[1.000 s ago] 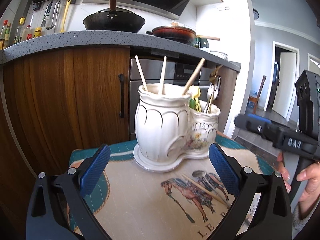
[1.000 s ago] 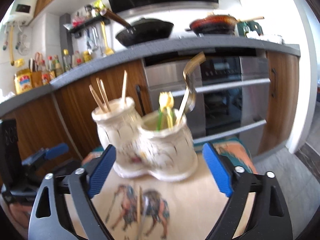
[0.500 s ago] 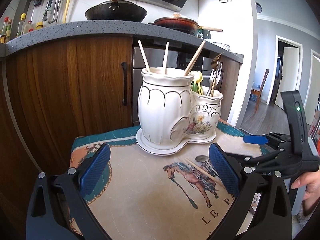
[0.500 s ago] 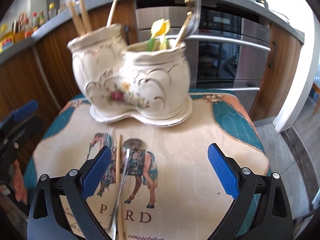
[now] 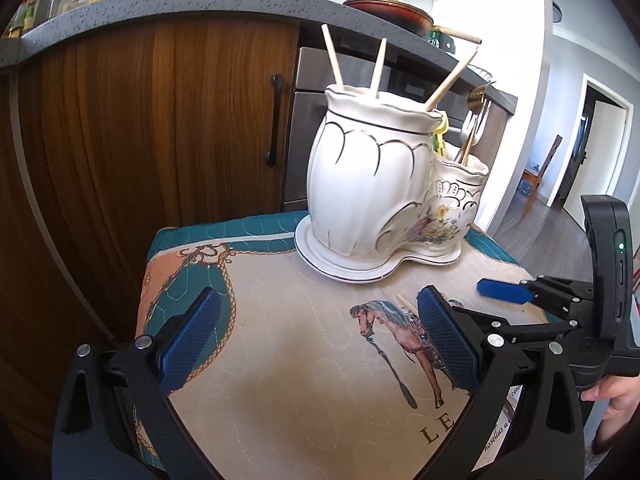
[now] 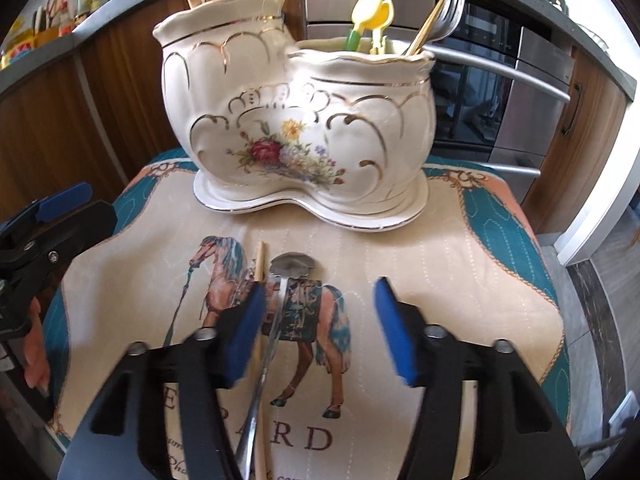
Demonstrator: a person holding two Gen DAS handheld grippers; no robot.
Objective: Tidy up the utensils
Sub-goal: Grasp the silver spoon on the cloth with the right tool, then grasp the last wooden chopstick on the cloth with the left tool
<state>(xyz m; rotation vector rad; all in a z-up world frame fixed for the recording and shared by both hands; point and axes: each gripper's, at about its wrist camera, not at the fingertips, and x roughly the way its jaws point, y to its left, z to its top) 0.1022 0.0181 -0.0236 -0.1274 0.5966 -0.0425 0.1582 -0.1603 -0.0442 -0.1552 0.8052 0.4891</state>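
Note:
A white double ceramic holder stands at the back of the horse-print cloth; its tall pot holds wooden chopsticks, its low pot yellow-green picks and forks. A silver utensil with a shell-shaped end lies on the cloth beside a loose chopstick. My right gripper hovers low over them with its jaws closing. The silver handle lies between them near the left pad, and the right pad is still apart from it. My left gripper is open and empty over the cloth, in front of the holder.
Wooden cabinet doors and a steel oven rise right behind the small table. A grey counter above carries a wok and a pan. The cloth ends at the table's edges, with floor to the right. A person's hand holds the right gripper.
The right gripper has dipped down towards the cloth and its jaws have narrowed around the silver utensil. The left gripper has tilted down a little and stayed open.

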